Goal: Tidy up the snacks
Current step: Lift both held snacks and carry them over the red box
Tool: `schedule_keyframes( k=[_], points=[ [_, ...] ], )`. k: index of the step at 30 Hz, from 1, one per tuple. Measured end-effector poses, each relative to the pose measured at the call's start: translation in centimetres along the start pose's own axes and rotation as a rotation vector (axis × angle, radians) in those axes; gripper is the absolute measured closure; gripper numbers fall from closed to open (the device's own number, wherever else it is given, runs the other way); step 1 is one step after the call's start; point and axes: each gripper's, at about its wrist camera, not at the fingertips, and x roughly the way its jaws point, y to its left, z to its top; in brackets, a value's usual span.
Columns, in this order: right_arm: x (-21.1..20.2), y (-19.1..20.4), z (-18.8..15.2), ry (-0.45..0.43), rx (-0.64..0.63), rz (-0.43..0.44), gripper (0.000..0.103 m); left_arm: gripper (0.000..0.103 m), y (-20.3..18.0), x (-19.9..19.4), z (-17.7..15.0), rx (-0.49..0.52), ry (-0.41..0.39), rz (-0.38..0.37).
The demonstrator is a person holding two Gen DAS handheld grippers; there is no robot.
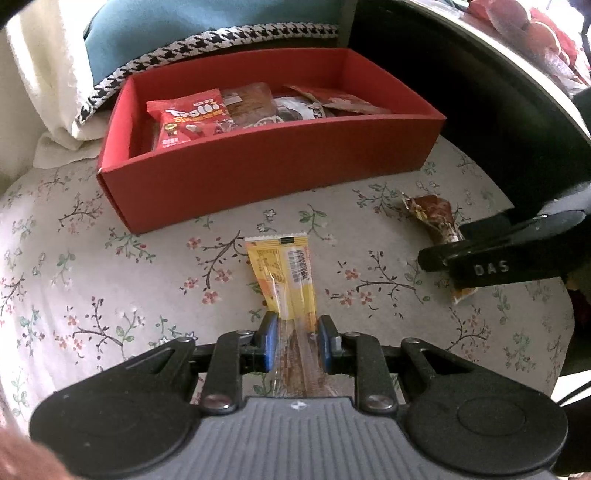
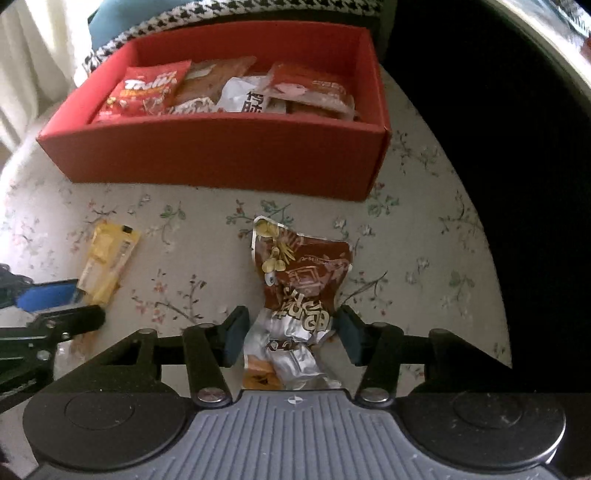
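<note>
A red box at the back of the flowered table holds several snack packets, among them a red Trolli bag. My left gripper is shut on the near end of a yellow snack bar, which lies pointing toward the box; it also shows in the right wrist view. My right gripper has its pads on both sides of a crumpled brown snack packet and squeezes it. That packet also shows in the left wrist view.
A teal cushion with houndstooth trim and white cloth lie behind the box. The round table's edge curves down the right side, with dark space beyond it.
</note>
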Motion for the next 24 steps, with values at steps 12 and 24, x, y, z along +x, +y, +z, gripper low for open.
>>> schedule_keyframes(
  k=[12, 24],
  points=[
    [-5.4, -0.4, 1.4, -0.185, 0.069, 0.104, 0.043, 0.085, 0.6, -3.4, 1.9, -0.051, -0.097, -0.034],
    [-7.6, 0.4, 5.7, -0.300, 0.059, 0.126, 0.043, 0.085, 0.9, -5.6, 6.1, -0.053, -0.236, 0.073]
  ],
)
